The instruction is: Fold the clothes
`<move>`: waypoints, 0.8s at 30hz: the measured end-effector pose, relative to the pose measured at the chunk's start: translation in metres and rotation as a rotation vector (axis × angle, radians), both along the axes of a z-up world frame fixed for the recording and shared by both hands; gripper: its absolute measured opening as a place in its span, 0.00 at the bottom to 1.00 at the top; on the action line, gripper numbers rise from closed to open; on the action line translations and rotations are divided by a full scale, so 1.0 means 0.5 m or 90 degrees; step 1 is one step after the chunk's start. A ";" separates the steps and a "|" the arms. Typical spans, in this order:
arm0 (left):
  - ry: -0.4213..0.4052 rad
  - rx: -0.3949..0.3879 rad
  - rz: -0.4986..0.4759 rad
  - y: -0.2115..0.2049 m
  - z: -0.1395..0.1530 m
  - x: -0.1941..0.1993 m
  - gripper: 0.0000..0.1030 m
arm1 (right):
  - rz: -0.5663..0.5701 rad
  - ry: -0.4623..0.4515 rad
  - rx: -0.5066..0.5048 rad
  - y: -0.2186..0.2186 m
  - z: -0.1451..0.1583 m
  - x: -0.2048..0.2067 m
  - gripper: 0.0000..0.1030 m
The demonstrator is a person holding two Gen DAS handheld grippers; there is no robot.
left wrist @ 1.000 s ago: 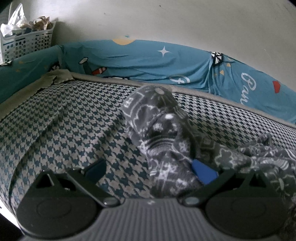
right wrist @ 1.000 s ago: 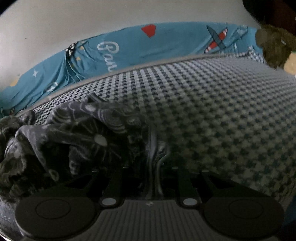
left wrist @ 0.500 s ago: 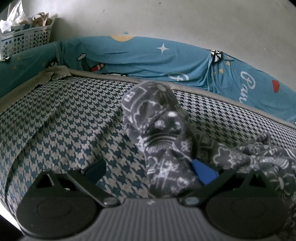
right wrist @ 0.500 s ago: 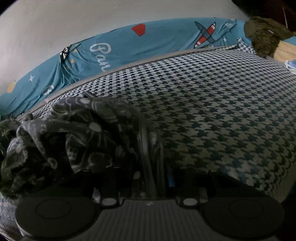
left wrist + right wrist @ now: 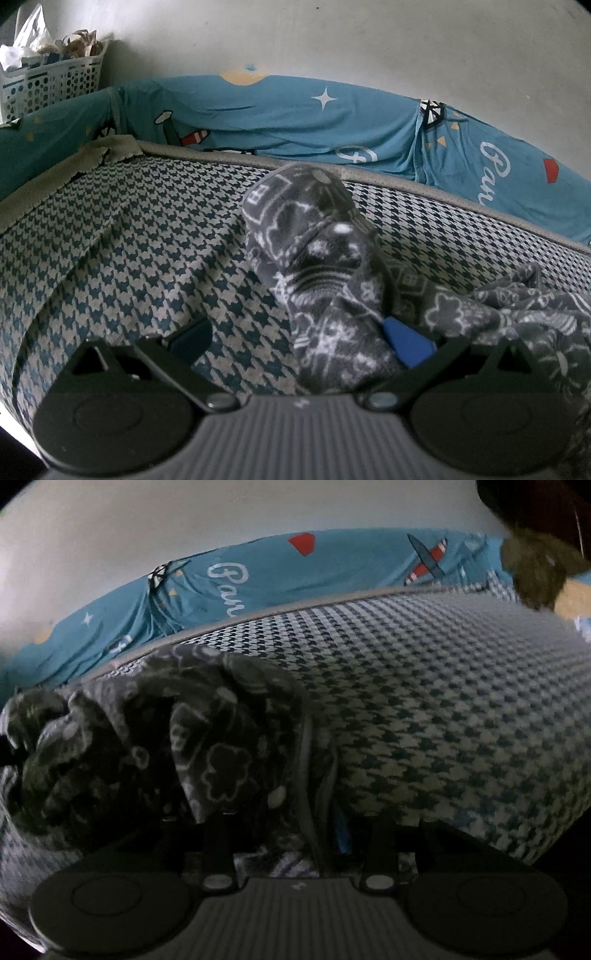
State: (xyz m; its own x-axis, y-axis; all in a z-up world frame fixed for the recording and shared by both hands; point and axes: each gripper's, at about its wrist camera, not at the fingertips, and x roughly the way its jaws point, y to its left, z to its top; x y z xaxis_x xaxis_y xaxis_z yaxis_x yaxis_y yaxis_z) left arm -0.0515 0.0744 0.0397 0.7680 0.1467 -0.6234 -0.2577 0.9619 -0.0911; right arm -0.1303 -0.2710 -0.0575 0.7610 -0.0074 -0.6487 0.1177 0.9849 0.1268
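On bed [image 5: 129,236], checked cover: grey patterned garment [image 5: 325,280] bunched mid-right, bare room left and far. Left tongs [image 5: 295,338] gape wide, right pad against cloth. Right tongs [image 5: 295,827] part-open, cloth fold between, grip unclear. Blue sheet [image 5: 280,114] reads "Pan".

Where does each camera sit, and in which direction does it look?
Left wrist: on the left tool, looking down along open fingers at the grey patterned garment on the houndstooth bed cover; white basket far left.
Right wrist: on the right tool, looking over the same garment; fingers dark, fabric between them.
Shared: garment, bed cover, blue sheet along the wall.
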 end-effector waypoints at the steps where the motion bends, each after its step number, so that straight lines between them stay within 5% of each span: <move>1: 0.000 -0.001 0.000 0.001 0.000 0.000 1.00 | 0.002 -0.002 -0.009 0.004 0.000 -0.001 0.37; 24: -0.006 -0.014 0.006 0.012 0.011 -0.011 1.00 | -0.002 -0.006 -0.027 0.002 -0.002 -0.011 0.38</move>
